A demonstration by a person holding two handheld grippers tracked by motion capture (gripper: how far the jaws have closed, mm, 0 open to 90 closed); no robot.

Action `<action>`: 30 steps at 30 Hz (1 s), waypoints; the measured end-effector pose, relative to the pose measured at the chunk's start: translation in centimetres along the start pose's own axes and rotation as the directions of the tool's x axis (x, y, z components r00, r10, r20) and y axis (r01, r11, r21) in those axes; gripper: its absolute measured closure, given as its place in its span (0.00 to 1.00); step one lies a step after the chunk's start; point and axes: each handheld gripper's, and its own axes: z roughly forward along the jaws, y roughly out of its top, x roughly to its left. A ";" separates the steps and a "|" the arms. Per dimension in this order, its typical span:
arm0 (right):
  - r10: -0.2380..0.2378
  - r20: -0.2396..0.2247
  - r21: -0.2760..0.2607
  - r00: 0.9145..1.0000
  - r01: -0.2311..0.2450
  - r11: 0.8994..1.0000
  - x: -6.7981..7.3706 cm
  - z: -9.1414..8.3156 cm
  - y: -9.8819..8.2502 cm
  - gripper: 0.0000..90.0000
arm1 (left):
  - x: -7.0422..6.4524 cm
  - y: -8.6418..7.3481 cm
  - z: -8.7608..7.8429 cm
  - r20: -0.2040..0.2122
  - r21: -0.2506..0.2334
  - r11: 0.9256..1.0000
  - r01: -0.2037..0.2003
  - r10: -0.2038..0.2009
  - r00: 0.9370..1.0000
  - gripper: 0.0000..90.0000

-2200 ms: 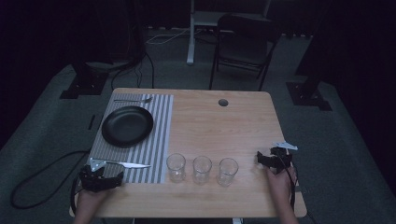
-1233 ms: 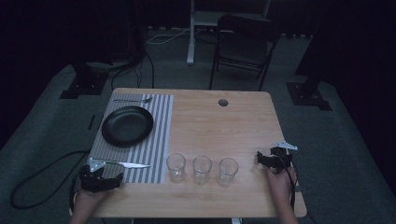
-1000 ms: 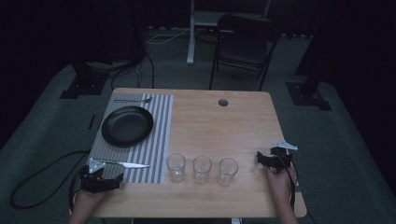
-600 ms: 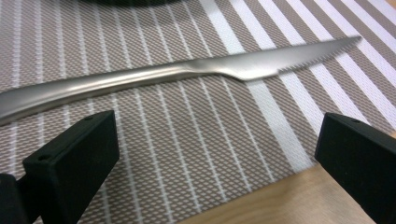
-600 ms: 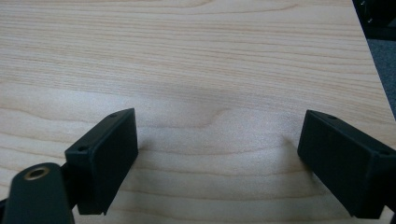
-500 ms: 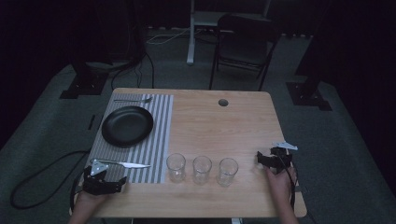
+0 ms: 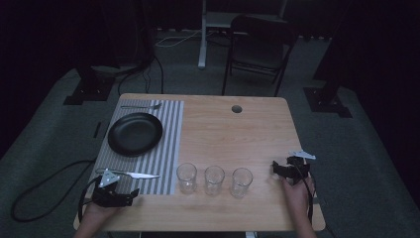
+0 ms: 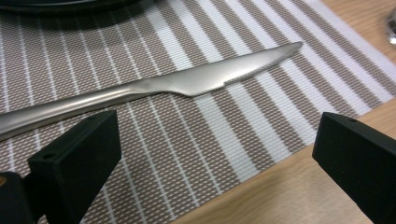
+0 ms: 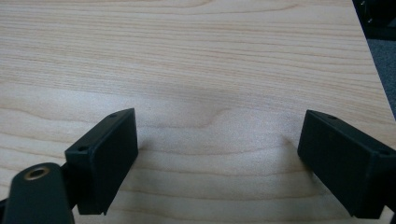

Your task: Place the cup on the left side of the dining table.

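A steel knife (image 8: 187,84) lies across the near end of the striped placemat (image 8: 261,121), seen close in the left gripper view. My left gripper (image 8: 219,158) stands open just short of it, one jaw over the mat and one over bare wood, nothing between them. From above, the left gripper (image 7: 116,194) sits at the table's near left corner, below the knife (image 7: 131,174). My right gripper (image 7: 289,168) rests near the right edge, right of three empty glasses (image 7: 214,179). The right gripper (image 9: 229,154) is open over bare wood.
A black plate (image 7: 134,134) sits on the placemat (image 7: 168,148), with a fork (image 7: 141,106) beyond it at the far edge. The wooden table (image 7: 233,134) has a cable hole (image 7: 236,108). A chair (image 7: 257,44) stands behind it.
My left gripper has edged slightly to the right near the knife handle. The right gripper and everything on the table have stayed put.
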 end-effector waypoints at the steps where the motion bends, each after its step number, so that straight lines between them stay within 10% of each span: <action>1: 0.000 0.000 0.000 1.000 0.000 1.000 0.0 0.0 0.0 0.13 | -0.1 0.0 0.0 0.002 -0.005 1.000 -0.004 0.004 1.000 0.02; 30: 0.000 0.000 0.000 1.000 0.000 1.000 0.0 0.0 0.0 0.13 | -2.8 3.2 -1.4 0.124 -0.091 0.990 -0.109 0.120 0.985 0.02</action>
